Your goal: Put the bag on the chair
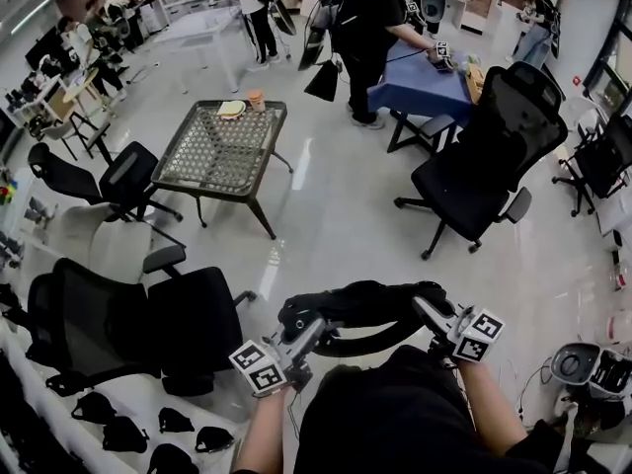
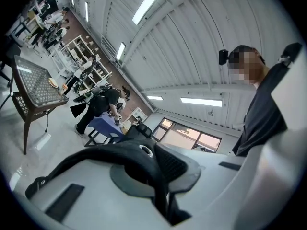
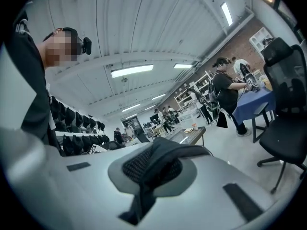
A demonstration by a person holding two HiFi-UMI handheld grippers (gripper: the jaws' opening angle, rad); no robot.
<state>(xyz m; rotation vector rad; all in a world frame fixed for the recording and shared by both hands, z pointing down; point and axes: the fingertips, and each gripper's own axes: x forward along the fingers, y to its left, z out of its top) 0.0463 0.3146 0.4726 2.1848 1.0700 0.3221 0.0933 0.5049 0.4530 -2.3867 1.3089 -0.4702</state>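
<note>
I hold a black bag [image 1: 360, 306] up in front of the person's body, low in the head view, by both grippers. My left gripper [image 1: 301, 344] is shut on a black strap [image 2: 139, 159] of the bag at its left end. At the bag's right end my right gripper [image 1: 433, 316] is shut on a black mesh strap [image 3: 153, 162]. In both gripper views the jaws point upward toward the ceiling. A black office chair [image 1: 193, 309] stands just left of the bag. Another black office chair [image 1: 484, 156] stands farther off to the right.
A lattice-top table [image 1: 188, 156] with a plate and cup stands ahead on the left. A person [image 1: 367, 28] leans over a blue-covered table [image 1: 415, 92] at the back. More black chairs [image 1: 109, 181] line the left. Black pouches [image 1: 118, 431] lie on a white shelf at bottom left.
</note>
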